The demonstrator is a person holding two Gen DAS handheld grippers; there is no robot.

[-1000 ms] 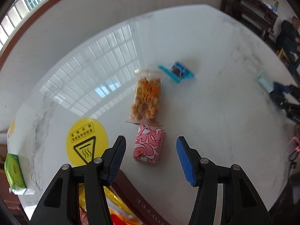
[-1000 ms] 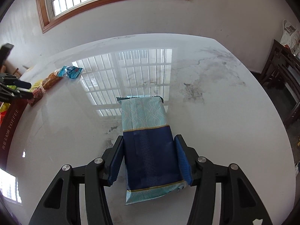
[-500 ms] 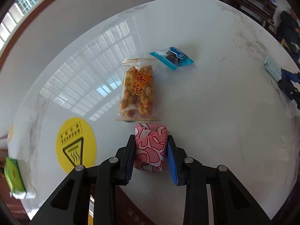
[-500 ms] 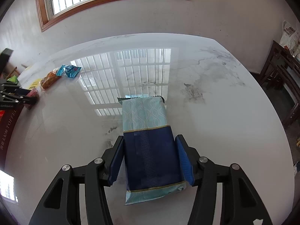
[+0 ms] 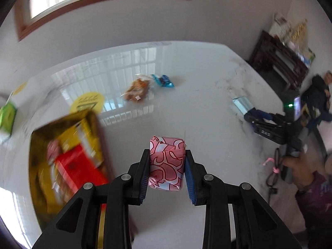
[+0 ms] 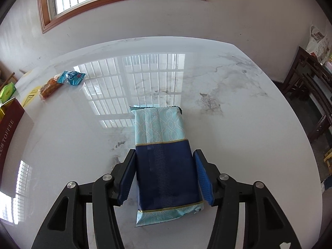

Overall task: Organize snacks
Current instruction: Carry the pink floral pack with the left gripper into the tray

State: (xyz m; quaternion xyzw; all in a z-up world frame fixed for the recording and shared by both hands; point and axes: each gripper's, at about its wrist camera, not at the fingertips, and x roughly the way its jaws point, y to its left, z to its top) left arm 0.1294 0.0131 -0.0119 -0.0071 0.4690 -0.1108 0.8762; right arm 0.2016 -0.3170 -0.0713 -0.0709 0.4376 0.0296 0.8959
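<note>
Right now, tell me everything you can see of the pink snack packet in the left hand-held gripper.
The pink snack packet is a small blocky parcel in glossy wrapper, pink with dark red swirl outlines and pale patches, its folded flaps on top. The left hand-held gripper is shut on its two sides, blue pads pressing in. It appears lifted off the white marble table, beside the open snack box.

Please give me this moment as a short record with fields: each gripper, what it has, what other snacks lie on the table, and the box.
left gripper: shut on the pink wrapped snack, lifted above the table
right gripper: open around the blue packet, which lies flat; right pad apart from it
loose snacks: orange snack bag and small blue packet, side by side
box: open, blurred, red and yellow packs inside
green pack: at the table's left edge
</note>
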